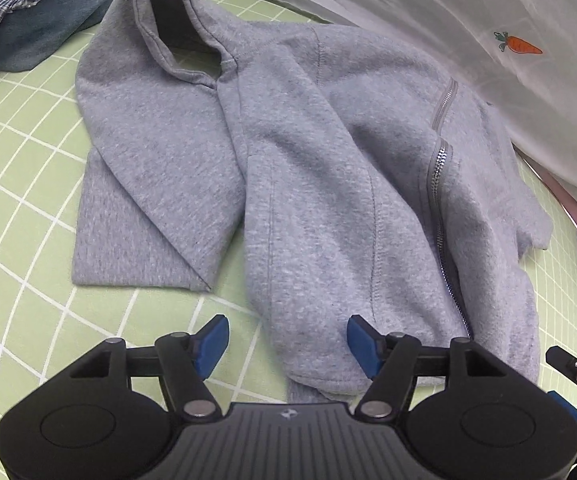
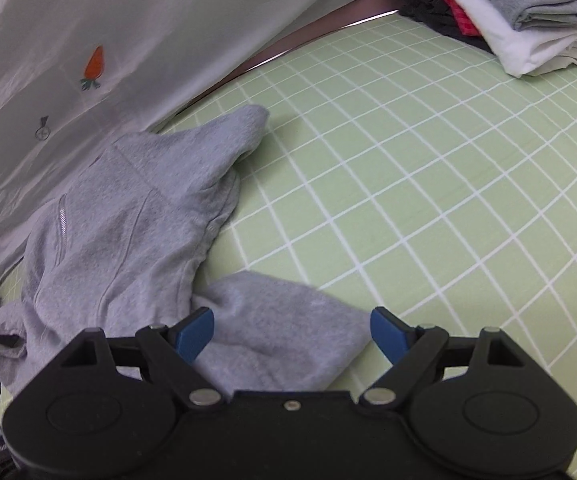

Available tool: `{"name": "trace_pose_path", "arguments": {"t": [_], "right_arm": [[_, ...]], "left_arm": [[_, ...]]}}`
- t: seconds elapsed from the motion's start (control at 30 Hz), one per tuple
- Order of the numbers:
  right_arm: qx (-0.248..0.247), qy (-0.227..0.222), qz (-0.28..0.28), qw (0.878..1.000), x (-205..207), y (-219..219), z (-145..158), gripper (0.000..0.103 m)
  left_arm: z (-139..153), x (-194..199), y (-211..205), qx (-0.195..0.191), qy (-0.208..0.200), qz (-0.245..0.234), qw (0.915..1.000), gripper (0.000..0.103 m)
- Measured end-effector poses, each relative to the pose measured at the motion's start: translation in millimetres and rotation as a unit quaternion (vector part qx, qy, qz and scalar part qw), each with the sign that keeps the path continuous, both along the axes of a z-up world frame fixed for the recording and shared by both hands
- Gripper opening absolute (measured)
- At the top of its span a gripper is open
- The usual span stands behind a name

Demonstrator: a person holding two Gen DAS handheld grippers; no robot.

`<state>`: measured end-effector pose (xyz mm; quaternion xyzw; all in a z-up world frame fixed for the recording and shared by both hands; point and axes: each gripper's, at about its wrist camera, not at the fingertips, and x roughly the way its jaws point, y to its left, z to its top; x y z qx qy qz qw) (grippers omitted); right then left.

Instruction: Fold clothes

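Note:
A grey zip hoodie [image 1: 288, 152] lies on the green checked sheet [image 1: 16, 184], hood toward the far left, one sleeve folded across the body. My left gripper [image 1: 284, 344] is open, its blue pads [image 1: 212, 340] either side of the hoodie's near hem, nothing held. In the right wrist view the hoodie [image 2: 128, 232] lies at the left with a loose sleeve end [image 2: 284, 328] in front. My right gripper [image 2: 292, 332] is open, its pads [image 2: 388, 330] either side of that sleeve end.
A pile of unfolded clothes, blue plaid and dark blue [image 1: 28, 12], sits at the far left. A stack of folded clothes [image 2: 508, 12] sits at the far right of the sheet [image 2: 448, 200]. A white carrot-print curtain [image 2: 88, 60] hangs along the far edge.

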<state>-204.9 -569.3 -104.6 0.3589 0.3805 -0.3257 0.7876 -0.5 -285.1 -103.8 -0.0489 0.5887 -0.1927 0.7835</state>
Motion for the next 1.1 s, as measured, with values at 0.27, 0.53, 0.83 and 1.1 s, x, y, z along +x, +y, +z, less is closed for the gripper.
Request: {"name": "trace_pose_path", "arguments": {"t": [0.27,0.53,0.83,1.1], "right_arm": [[-0.01,-0.025,0.076,0.997,31,33,5,0.078],[-0.042,-0.015,0.152,0.987,46,46,-1,0.028],[-0.071,-0.09,0.15,0.982,8,45,46,0.01],[-0.038,-0.167,0.104,0.98,-61,42,97,0.008]], "left_arm": [[-4,-1,-9,-0.01,-0.001,-0.028,0.9996,0.063],[-6,2,-16,-0.024,0.0,-0.051,0.9984,0.026],[28,-14,15,-0.053,-0.037,-0.045,0.9969,0.009],[96,-52,97,-0.1,-0.081,-0.02,0.9915,0.009]]}}
